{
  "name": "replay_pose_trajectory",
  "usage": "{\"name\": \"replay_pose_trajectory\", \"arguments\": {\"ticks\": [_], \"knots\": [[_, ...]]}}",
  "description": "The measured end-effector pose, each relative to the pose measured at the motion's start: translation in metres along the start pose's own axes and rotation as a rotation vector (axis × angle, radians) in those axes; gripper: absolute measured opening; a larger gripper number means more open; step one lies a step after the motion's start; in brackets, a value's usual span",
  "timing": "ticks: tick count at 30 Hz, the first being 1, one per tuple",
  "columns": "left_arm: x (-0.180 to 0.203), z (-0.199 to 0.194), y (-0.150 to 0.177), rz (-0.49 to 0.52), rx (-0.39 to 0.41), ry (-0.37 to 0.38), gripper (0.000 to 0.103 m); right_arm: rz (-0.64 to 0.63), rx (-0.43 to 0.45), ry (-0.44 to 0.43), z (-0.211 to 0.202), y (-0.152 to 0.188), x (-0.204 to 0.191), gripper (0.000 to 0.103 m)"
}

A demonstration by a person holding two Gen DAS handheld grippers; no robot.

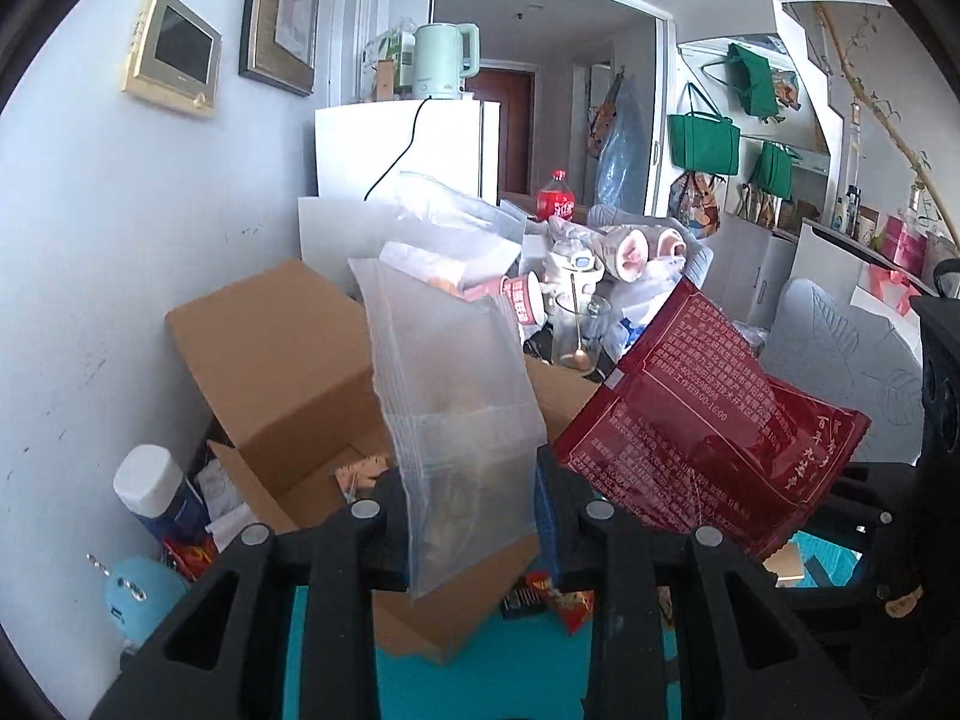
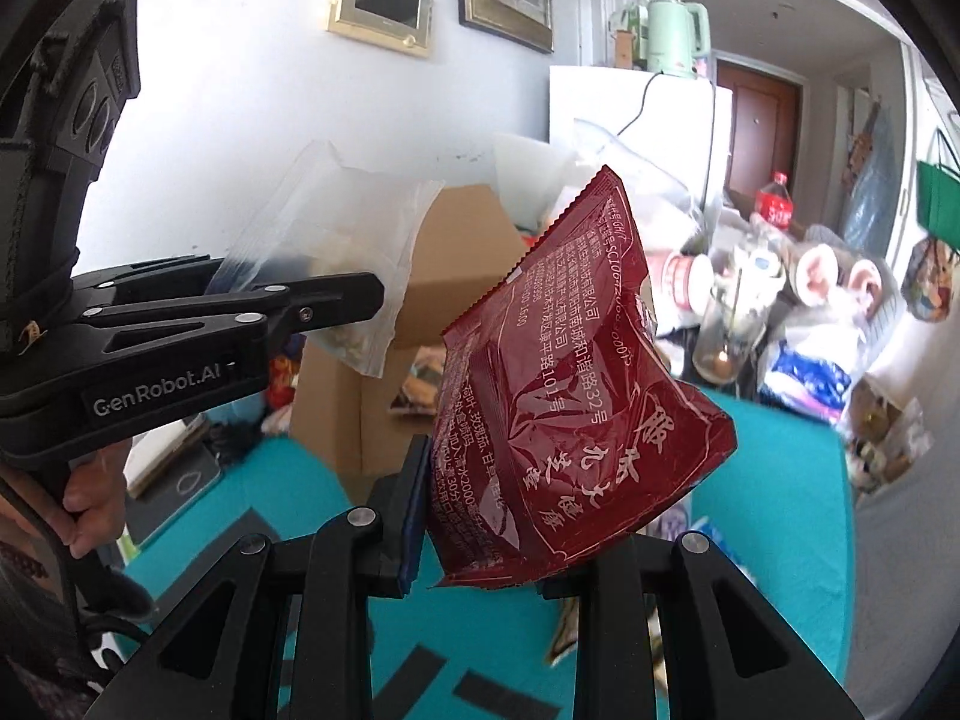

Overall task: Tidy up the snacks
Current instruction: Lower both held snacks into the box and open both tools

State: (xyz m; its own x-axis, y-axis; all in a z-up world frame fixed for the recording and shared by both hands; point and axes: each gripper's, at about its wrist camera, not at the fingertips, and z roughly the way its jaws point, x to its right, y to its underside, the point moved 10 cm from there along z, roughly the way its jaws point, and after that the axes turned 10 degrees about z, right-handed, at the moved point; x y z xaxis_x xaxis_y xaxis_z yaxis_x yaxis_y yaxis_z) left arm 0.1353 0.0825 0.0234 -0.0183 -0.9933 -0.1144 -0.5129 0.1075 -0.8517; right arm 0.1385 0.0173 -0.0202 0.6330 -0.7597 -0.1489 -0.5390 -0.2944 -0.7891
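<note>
Task looks mid-way, by my read: two packs are lifted, neither stowed yet. Cardboard box point(image 1: 282, 360) sits open on the teal surface point(image 2: 780, 480), with some snack packets already inside and a few loose ones just beside it still to sort. Left gripper point(image 1: 474, 516) is clamped on a clear zip bag point(image 1: 456, 396), held up in front of the box. Right gripper point(image 2: 480, 552) is clamped on a red foil packet point(image 2: 564, 396), right of the box and above the surface. Clutter behind the box, glass cup point(image 1: 579, 333), cola bottle point(image 1: 555, 198), could crowd placement; the two raised packs sit near each other.
</note>
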Motion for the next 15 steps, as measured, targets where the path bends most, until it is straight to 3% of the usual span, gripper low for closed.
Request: {"name": "replay_pose_trajectory", "arguments": {"ticks": [9,15], "knots": [[-0.035,0.040,-0.042,-0.015,0.049,-0.050,0.029,0.003,0.034,-0.015,0.041,-0.056,0.004,0.026],[-0.063,0.080,-0.046,-0.016,0.022,-0.126,0.029,0.020,0.031,-0.032,0.077,-0.076,0.011,0.026]]}}
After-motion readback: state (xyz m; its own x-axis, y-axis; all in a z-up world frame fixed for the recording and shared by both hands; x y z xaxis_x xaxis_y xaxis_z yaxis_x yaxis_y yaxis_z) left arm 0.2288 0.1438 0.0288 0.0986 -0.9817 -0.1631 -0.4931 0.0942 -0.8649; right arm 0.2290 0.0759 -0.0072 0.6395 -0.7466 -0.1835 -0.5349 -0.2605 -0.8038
